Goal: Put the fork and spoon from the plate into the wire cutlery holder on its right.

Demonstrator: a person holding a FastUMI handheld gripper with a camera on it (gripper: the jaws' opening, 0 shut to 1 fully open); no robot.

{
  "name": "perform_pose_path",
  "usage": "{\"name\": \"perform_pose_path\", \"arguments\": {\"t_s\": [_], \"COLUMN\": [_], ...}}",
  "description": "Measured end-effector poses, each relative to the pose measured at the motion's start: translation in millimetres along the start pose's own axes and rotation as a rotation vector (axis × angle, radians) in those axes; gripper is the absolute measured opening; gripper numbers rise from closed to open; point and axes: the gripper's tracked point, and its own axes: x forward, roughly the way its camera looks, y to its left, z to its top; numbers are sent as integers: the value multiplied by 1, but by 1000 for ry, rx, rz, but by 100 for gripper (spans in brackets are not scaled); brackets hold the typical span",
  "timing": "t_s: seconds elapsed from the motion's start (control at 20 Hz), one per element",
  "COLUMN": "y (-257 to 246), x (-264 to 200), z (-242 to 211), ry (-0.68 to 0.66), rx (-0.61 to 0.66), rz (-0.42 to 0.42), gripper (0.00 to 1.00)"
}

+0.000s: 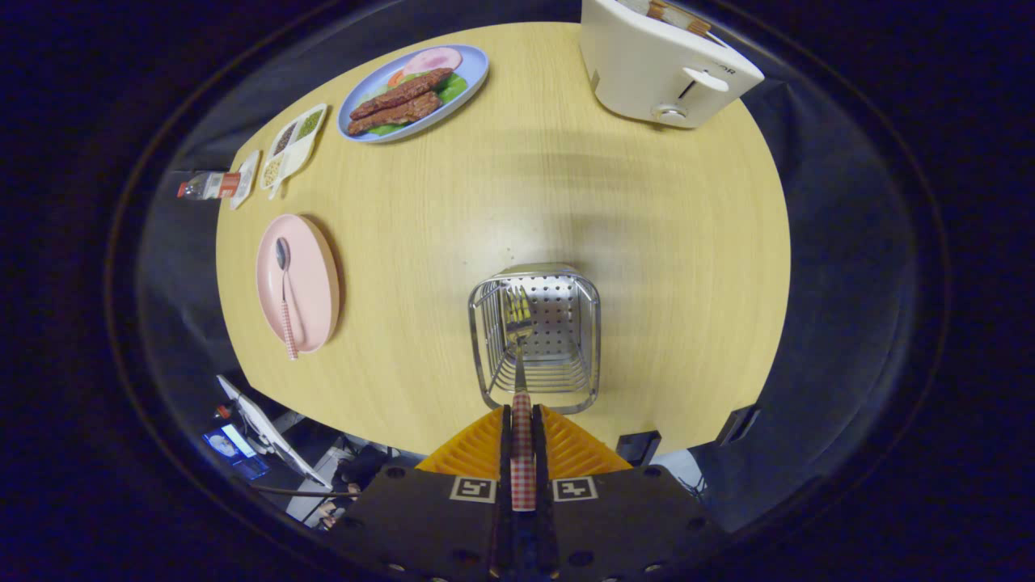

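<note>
One fork, light, stiff and slick, is clenched by its checked handle in the gripper jaws, tines over the wire cutlery holder near the bench's front edge.

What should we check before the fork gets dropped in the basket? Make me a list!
1. Fingers grip the fork by its checked handle: ok, the gripper is shut on it.
2. Fork tines point into the wire cutlery holder: ok, they sit over its opening.
3. Holder stands upright on the table: ok.
4. Fork tip has reached the holder's bottom: cannot tell.
5. Spoon waits on the pink plate: ok, next to fetch.
</note>
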Motion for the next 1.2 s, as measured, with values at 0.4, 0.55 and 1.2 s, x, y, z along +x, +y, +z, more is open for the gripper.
{"name": "perform_pose_path", "arguments": {"t_s": [0.4,0.55,1.2], "y": [17,33,152], "x": [-14,-25,-29], "z": [8,6,7], "ry": [-140,-231,-541], "rx": [-62,-82,-34], "rz": [39,67,92], "gripper": [26,34,89]}}
